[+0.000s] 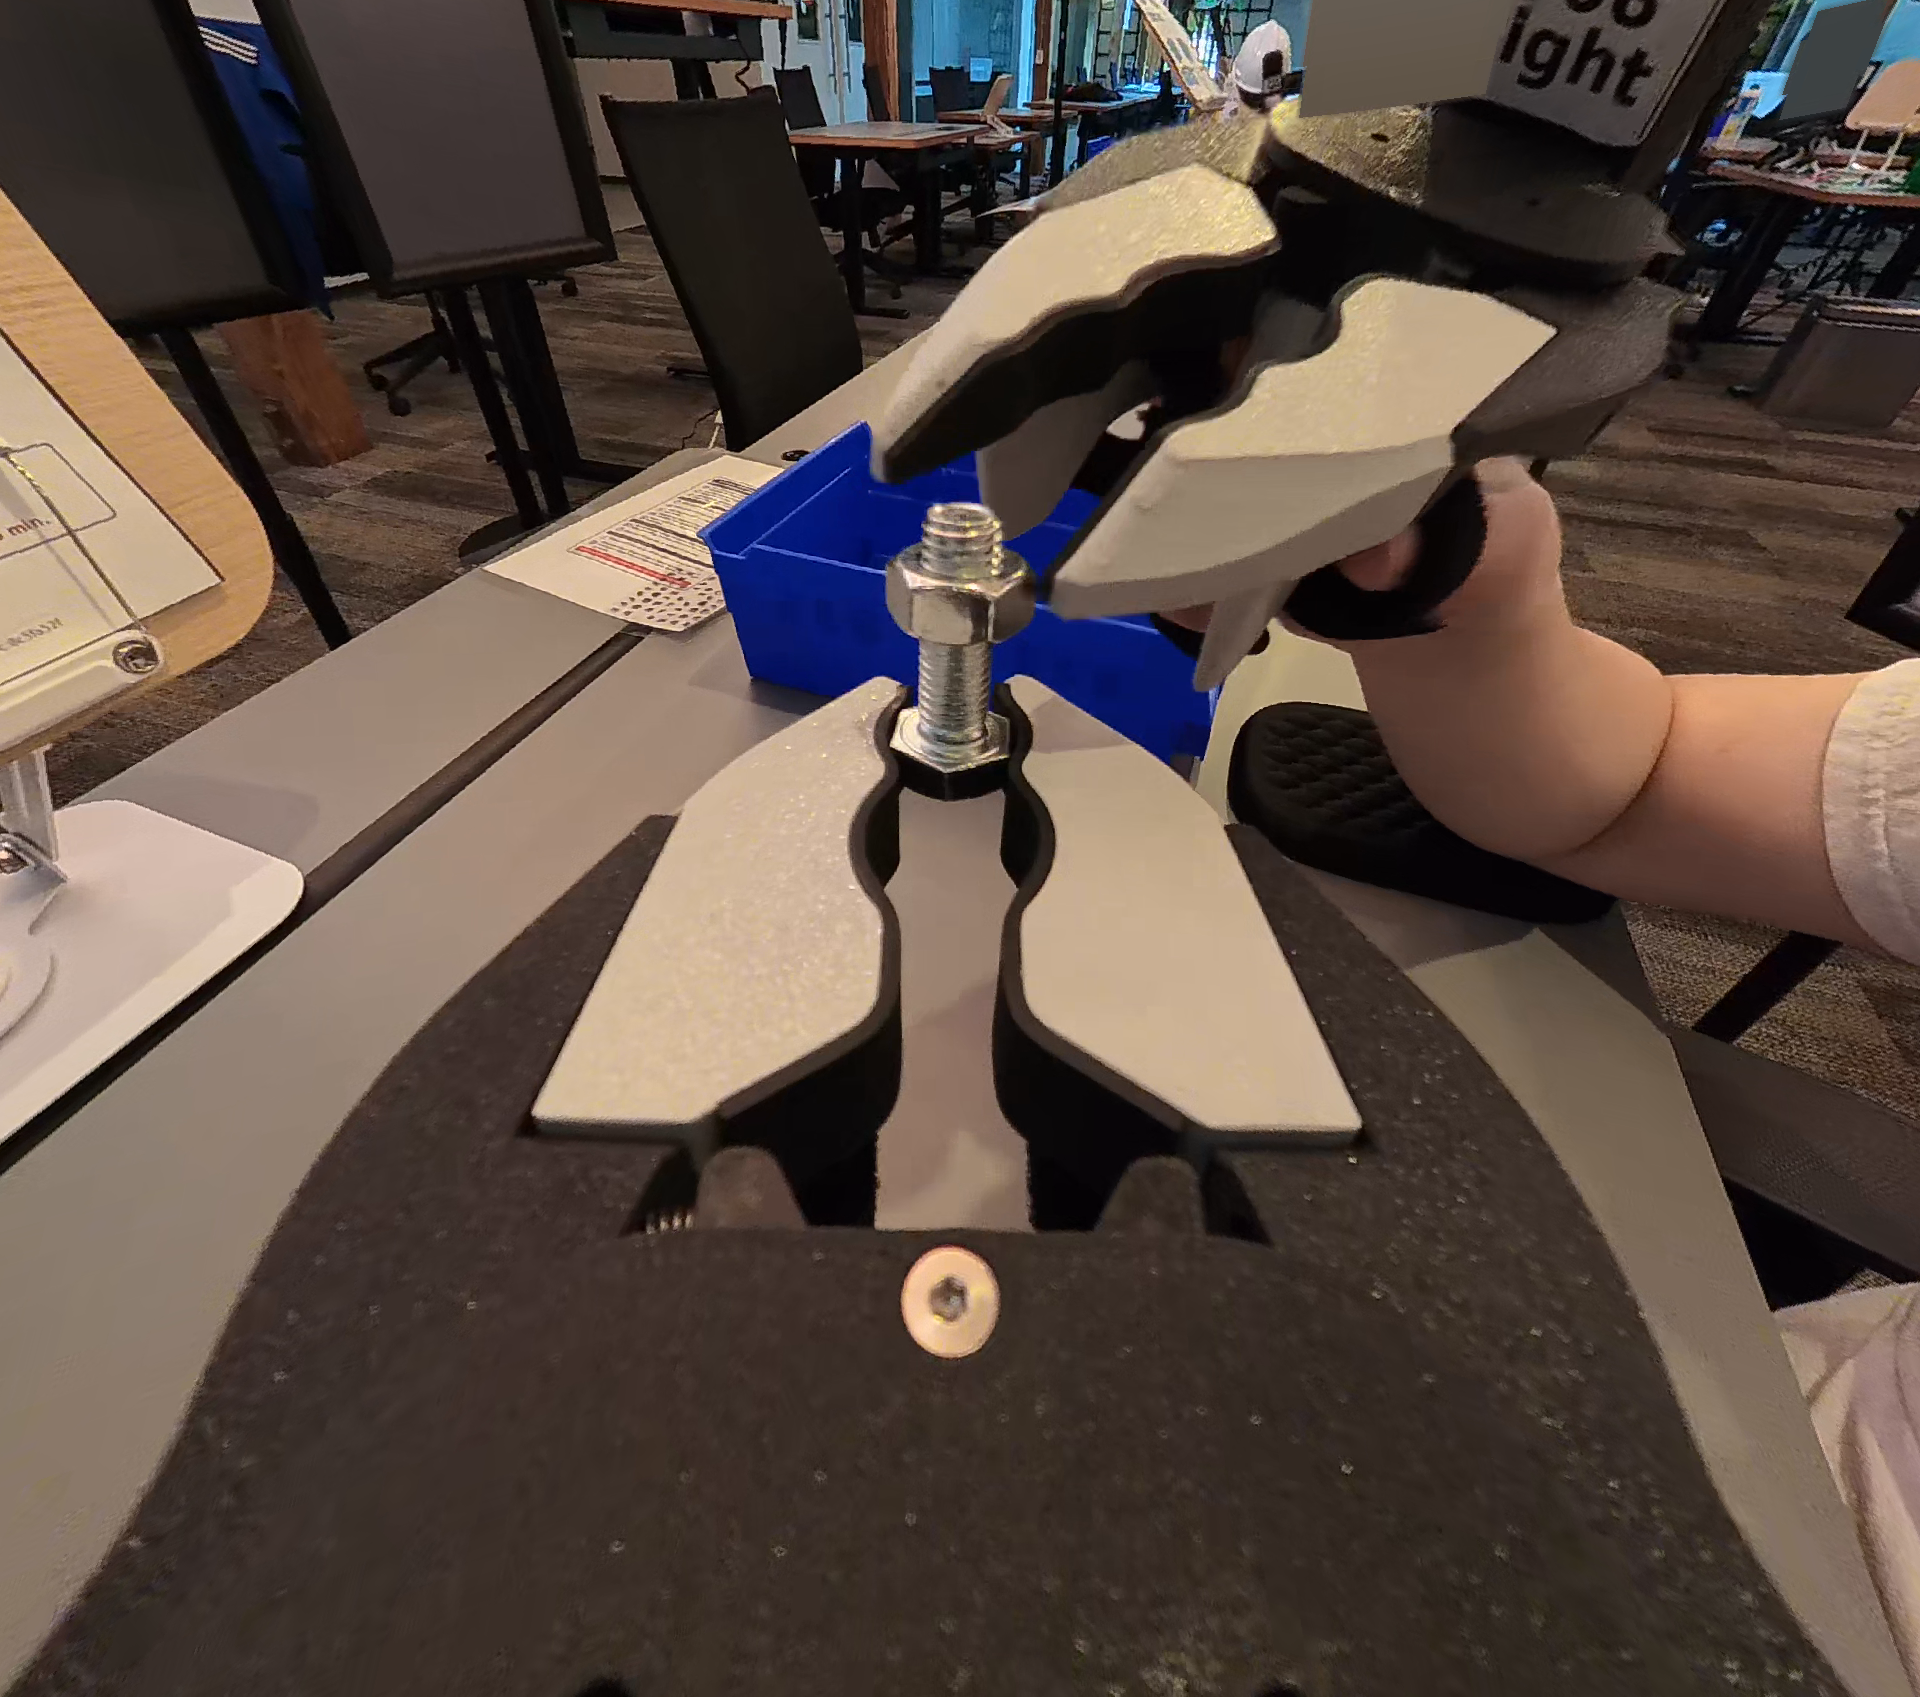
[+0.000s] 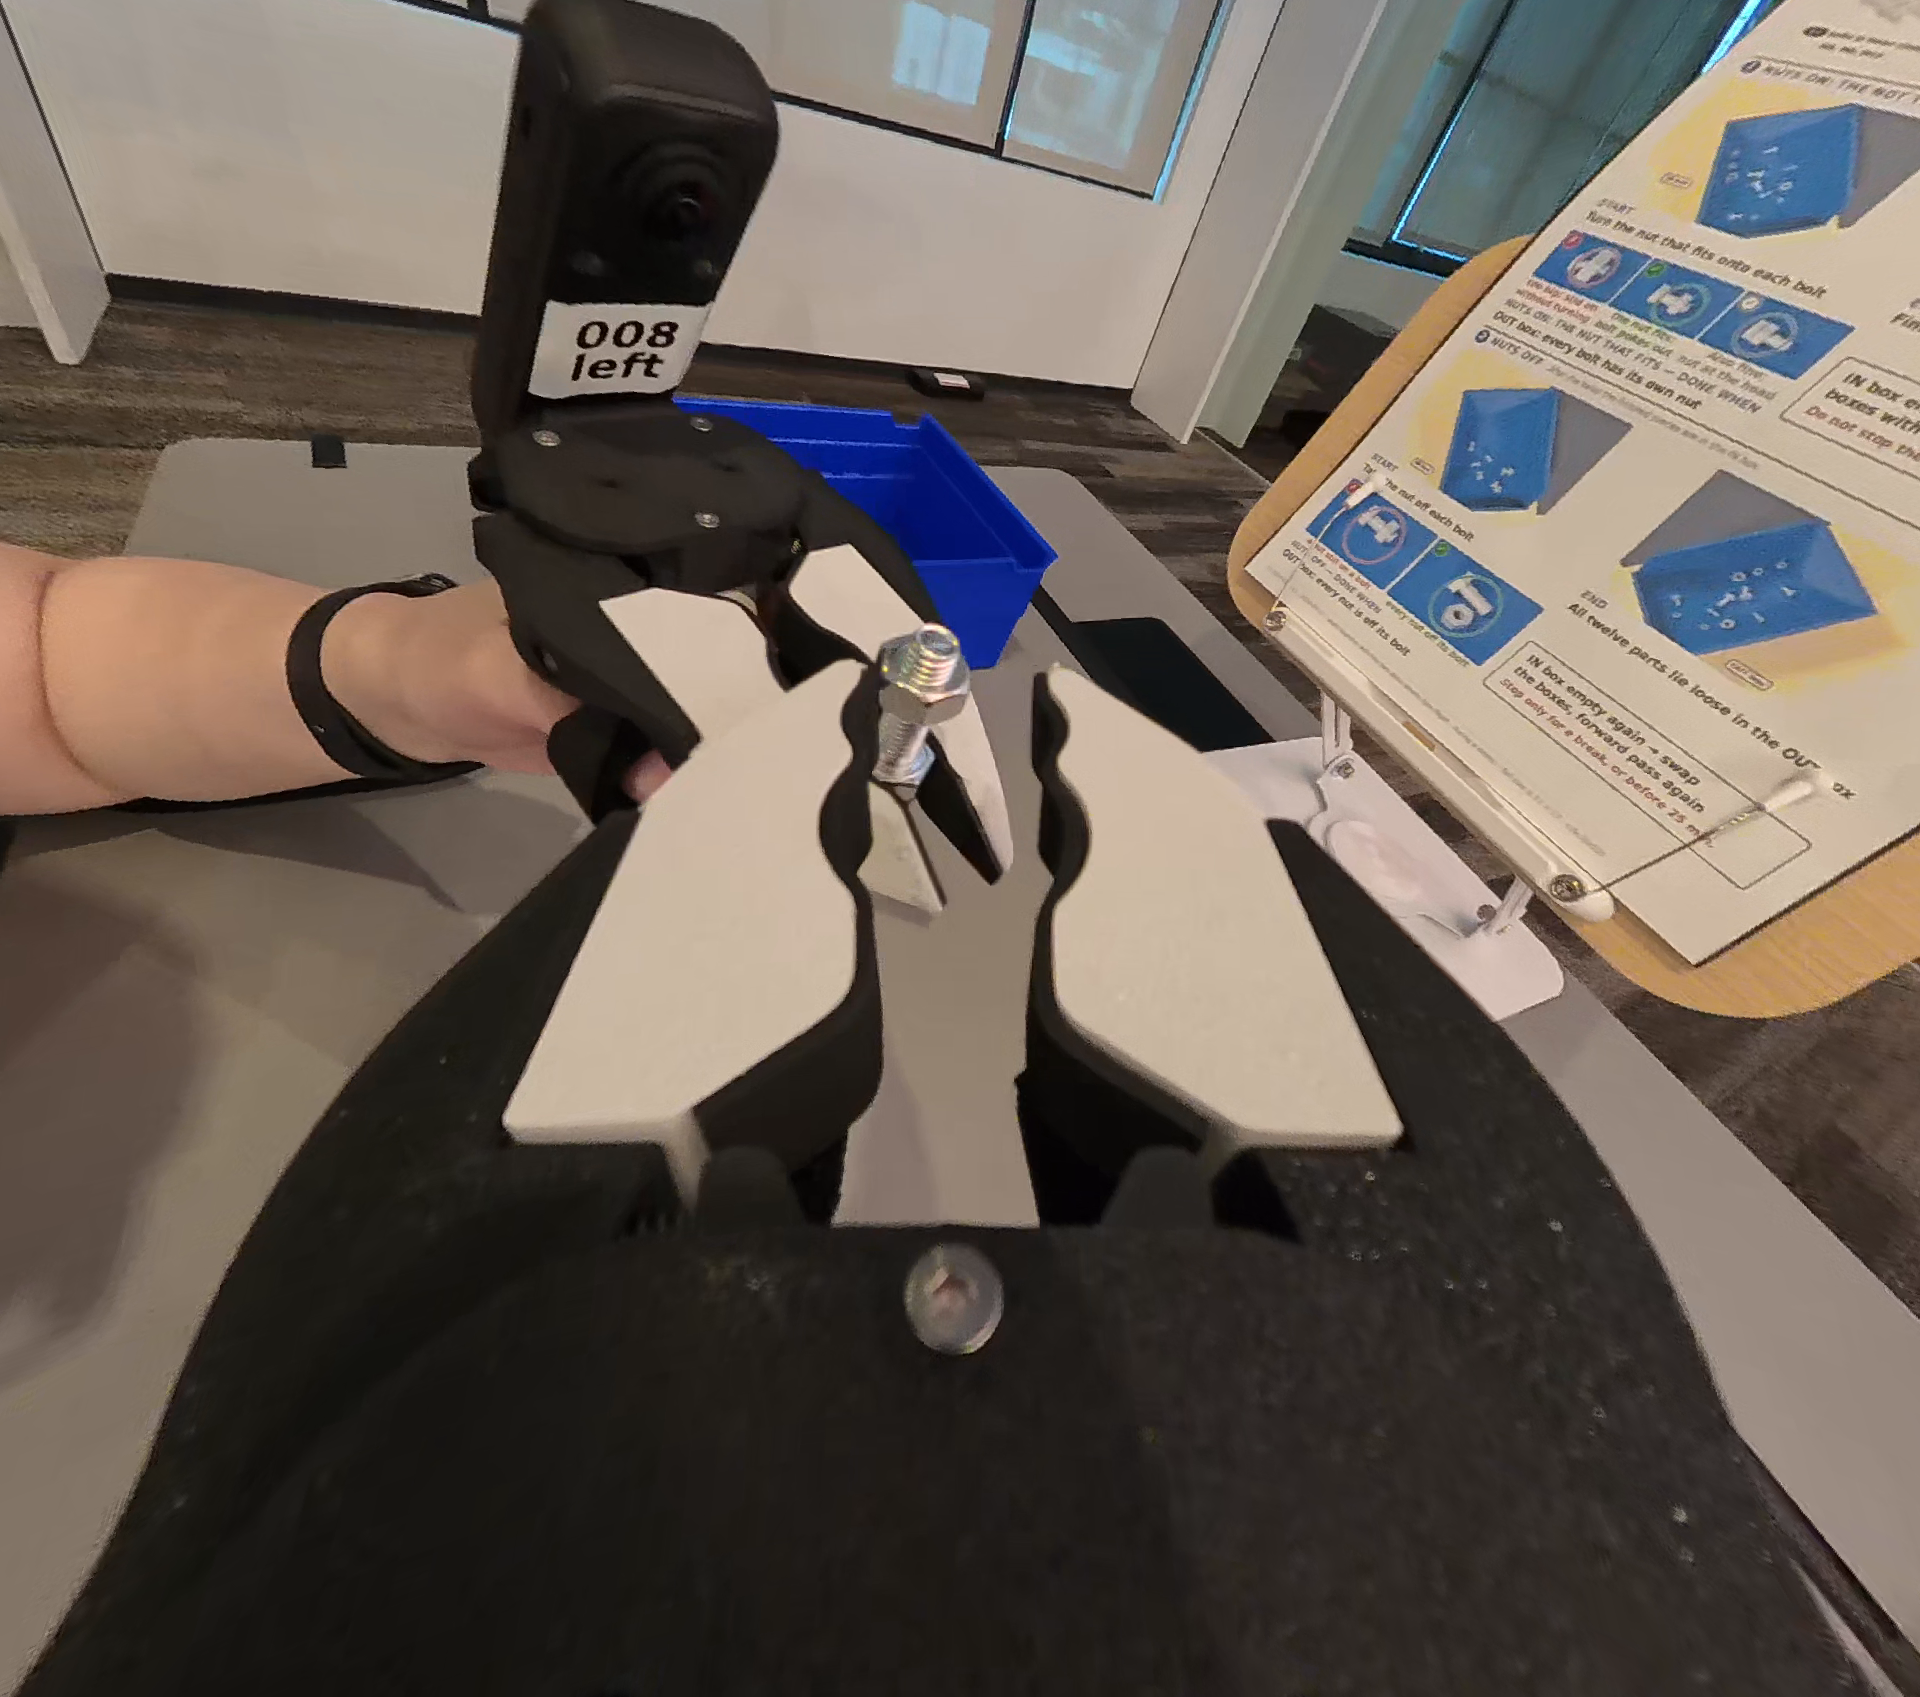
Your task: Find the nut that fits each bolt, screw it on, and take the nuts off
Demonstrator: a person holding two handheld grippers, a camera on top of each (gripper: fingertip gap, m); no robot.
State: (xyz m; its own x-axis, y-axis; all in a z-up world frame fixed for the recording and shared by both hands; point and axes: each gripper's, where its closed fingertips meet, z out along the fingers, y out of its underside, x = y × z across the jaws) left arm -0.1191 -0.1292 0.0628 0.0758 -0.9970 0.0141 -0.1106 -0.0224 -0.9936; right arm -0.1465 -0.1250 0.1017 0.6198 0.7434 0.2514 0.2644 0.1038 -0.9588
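Grey tabletop (image 1: pixel 343 774) in an open office supports the work. One bolt (image 1: pixel 954 691) stands upright, its head pinched between the left gripper (image 1: pixel 951 738) fingertips. One nut (image 1: pixel 958 595) sits threaded near the bolt's top end. The right gripper (image 1: pixel 966 525), fingers spread, hangs beside the nut without gripping it. One blue bin (image 1: pixel 821 598) lies just beyond. Risk: closing off-centre on the nut may tilt the bolt in its hold; a loosened nut could drop and roll off the table.
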